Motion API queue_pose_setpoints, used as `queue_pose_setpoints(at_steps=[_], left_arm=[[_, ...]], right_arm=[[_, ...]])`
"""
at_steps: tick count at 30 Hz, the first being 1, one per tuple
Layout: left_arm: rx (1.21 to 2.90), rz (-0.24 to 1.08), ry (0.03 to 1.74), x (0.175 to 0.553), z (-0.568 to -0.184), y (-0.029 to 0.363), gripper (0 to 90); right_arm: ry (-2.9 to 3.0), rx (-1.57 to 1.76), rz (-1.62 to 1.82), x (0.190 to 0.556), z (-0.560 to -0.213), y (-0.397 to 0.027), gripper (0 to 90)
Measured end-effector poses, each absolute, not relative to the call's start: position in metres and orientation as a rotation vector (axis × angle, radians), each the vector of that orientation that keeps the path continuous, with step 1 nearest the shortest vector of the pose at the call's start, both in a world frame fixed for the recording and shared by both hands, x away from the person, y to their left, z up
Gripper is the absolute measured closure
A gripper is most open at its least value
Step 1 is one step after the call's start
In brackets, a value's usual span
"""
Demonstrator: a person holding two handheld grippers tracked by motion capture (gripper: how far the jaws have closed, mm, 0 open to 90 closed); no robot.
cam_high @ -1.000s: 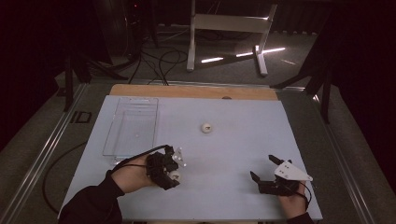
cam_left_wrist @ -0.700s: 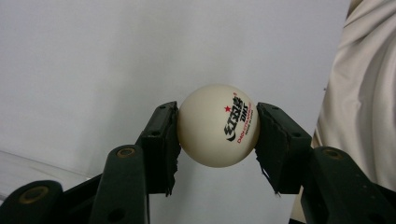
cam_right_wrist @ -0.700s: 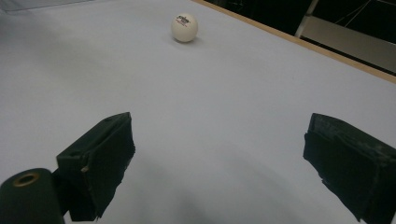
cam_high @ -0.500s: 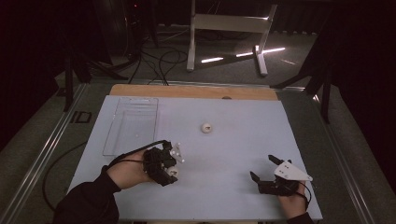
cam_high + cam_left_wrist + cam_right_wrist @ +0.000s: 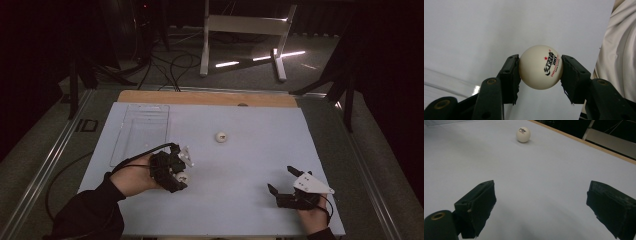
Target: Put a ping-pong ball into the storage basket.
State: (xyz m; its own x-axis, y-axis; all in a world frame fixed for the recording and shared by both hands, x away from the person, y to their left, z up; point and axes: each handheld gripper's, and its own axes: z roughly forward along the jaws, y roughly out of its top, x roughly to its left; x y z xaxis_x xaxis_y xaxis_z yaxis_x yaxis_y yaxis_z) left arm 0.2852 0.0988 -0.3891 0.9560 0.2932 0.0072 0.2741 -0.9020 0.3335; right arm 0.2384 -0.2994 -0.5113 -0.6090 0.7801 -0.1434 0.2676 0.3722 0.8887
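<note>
The left gripper [image 5: 540, 67] has its fingers [image 5: 510, 75] clenched on a white ball [image 5: 540, 67] with red and black print, one pad pressing each side; in the high view this held ball [image 5: 183, 176] sits at the gripper's tip just off the near right corner of the clear tray [image 5: 141, 132], above the pale table [image 5: 250, 140]; a second white ball [image 5: 220, 136] lies on the table to the right of the tray, well apart from both grippers; the right gripper [image 5: 544, 205], far right of the tray near the table's front edge, has its fingers [image 5: 477, 203] spread wide and released, grasping nothing, with the second ball [image 5: 523, 134] ahead of them
</note>
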Motion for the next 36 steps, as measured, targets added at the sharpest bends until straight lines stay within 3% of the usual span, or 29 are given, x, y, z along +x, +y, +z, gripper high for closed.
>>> queue_pose_setpoints(at_steps=[36], left_arm=[[2.702,0.162,0.586,0.325,-0.355,0.131,52.2]], right_arm=[[2.079,0.893,1.195,0.239,-0.512,-0.299,8.5]])
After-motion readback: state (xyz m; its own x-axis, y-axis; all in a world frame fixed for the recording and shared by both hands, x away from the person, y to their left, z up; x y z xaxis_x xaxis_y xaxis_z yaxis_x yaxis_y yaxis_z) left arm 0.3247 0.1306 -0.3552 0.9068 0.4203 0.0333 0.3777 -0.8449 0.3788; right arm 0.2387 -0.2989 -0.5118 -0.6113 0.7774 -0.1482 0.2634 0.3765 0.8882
